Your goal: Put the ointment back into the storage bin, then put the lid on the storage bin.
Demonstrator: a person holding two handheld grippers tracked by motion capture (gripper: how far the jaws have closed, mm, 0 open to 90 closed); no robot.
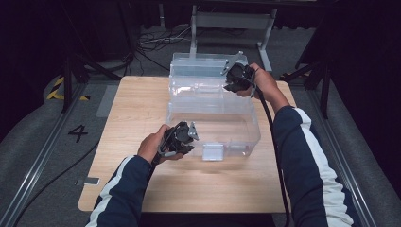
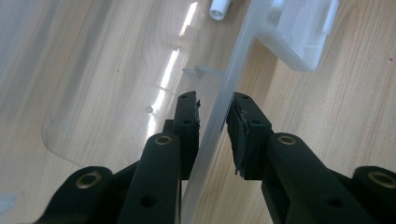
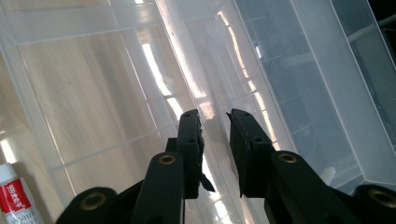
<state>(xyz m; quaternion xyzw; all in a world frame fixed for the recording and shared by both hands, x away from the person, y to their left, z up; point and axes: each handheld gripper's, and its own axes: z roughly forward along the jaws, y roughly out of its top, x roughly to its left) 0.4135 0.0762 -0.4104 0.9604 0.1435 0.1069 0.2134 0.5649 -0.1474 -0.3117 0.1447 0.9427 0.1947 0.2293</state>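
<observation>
1. On a wooden table [image 1: 132, 189], a clear plastic storage box [image 1: 213, 124] sits at centre, toward one o'clock from the table's middle. Its long axis runs six to twelve o'clock in the high view, and its open mouth points up.

2. A clear lid [image 1: 208, 64] stands at the box's twelve o'clock end, tipped back past the far table edge.

3. My left gripper [image 1: 185, 137] is at the box's near-left corner, around eight o'clock of the box. In the left gripper view my jaws straddle the box's rim wall; the left gripper [image 2: 215, 122] has it between the pads, narrowly spaced. I cannot tell whether both pads press the plastic.

4. My right gripper [image 1: 235, 78] is at the box's far-right corner, around one o'clock. In the right gripper view the right gripper [image 3: 214, 128] has a clear plastic edge between its pads, and again firm contact is not clear.

5. A white latch [image 1: 213, 151] shows on the box's six o'clock wall.

6. A red-and-white tube [image 3: 14, 196] lies at seven o'clock in the right gripper view.
</observation>
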